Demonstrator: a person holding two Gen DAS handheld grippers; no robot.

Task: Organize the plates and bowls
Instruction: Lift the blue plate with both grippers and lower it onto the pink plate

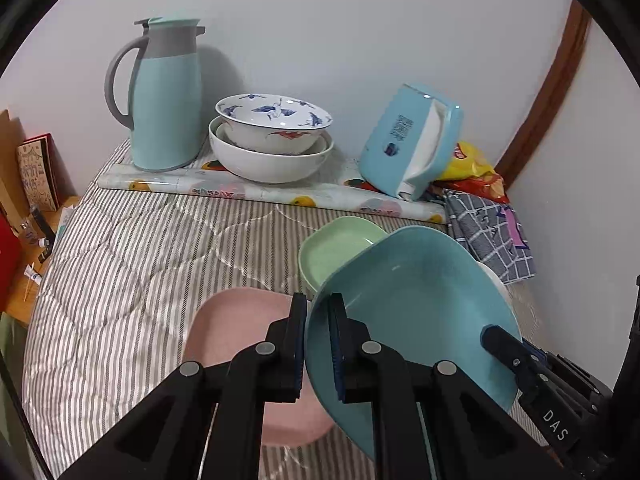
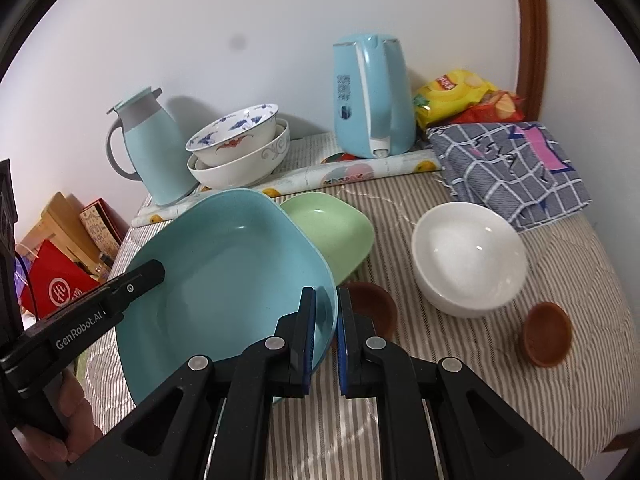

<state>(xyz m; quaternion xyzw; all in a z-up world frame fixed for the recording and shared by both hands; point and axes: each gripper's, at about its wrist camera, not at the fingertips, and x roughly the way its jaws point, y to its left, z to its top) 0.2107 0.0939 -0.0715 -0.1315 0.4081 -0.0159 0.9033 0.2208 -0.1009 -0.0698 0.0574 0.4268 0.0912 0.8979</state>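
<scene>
My left gripper (image 1: 318, 344) pinches the near-left rim of the teal plate (image 1: 416, 308), one pad under and one over the rim; my right gripper (image 2: 326, 340) clamps the opposite rim, fingers narrow, blue pads pressed to both faces. The plate hangs tilted between them — lifted clear of the striped quilt (image 1: 132, 256).

Beyond my left fingers, partly under the plate, lies the green plate (image 1: 336, 248); below and left of them, the pink plate (image 1: 240, 328). Right of my right fingers stands the white bowl (image 2: 470, 260), with one brown saucer (image 2: 372, 308) just past the fingertips and another brown saucer (image 2: 546, 334) farther right.

Farther out — near the wall — two stacked patterned bowls (image 1: 272, 140) sit beside the teal thermos jug (image 1: 166, 96); the blue kettle (image 2: 372, 96) stands right of them.
</scene>
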